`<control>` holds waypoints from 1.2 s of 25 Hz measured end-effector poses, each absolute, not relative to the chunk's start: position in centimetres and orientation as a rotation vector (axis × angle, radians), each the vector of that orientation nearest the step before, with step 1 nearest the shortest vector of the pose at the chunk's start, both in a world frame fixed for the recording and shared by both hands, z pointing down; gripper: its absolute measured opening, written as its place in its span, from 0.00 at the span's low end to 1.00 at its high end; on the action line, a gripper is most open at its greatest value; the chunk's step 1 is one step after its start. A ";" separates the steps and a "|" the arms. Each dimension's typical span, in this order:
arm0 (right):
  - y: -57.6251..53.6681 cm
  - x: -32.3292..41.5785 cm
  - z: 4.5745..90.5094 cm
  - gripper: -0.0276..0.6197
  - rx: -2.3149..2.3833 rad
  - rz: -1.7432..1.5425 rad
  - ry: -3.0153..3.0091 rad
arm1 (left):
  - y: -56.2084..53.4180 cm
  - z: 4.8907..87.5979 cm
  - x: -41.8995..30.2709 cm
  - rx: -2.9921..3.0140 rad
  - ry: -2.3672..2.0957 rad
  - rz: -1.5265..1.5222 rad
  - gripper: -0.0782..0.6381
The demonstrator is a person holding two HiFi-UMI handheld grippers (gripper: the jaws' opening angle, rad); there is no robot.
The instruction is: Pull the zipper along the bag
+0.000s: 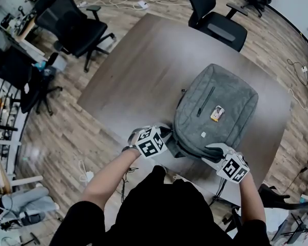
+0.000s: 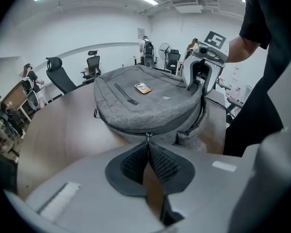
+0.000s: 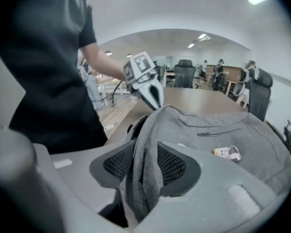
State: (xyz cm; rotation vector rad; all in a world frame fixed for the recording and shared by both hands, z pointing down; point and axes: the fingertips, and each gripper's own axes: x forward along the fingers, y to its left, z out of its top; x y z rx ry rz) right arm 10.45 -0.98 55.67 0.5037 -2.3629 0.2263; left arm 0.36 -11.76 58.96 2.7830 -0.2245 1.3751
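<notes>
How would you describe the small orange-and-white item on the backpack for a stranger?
Start at the big brown table, where a grey backpack lies. On its top face, beside the dark slanted pocket zipper, sits the small item. It alone is orange and white on the grey cloth.

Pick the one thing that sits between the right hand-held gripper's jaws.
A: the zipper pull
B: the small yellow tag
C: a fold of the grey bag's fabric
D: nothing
C: in the right gripper view, a fold of grey fabric from the bag stands between the two pads of the right hand-held gripper.
</notes>
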 end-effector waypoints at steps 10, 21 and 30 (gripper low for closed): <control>-8.4 2.2 53.8 0.39 0.954 0.485 -2.306 | -11.4 58.4 0.4 2.811 -0.238 1.374 0.15; -8.7 1.2 57.7 0.15 0.934 0.364 -1.992 | -12.5 58.8 -0.4 2.839 -0.146 1.311 0.15; -5.0 2.9 57.4 0.14 0.846 0.249 -2.027 | -14.8 59.7 0.1 2.870 -0.051 1.365 0.17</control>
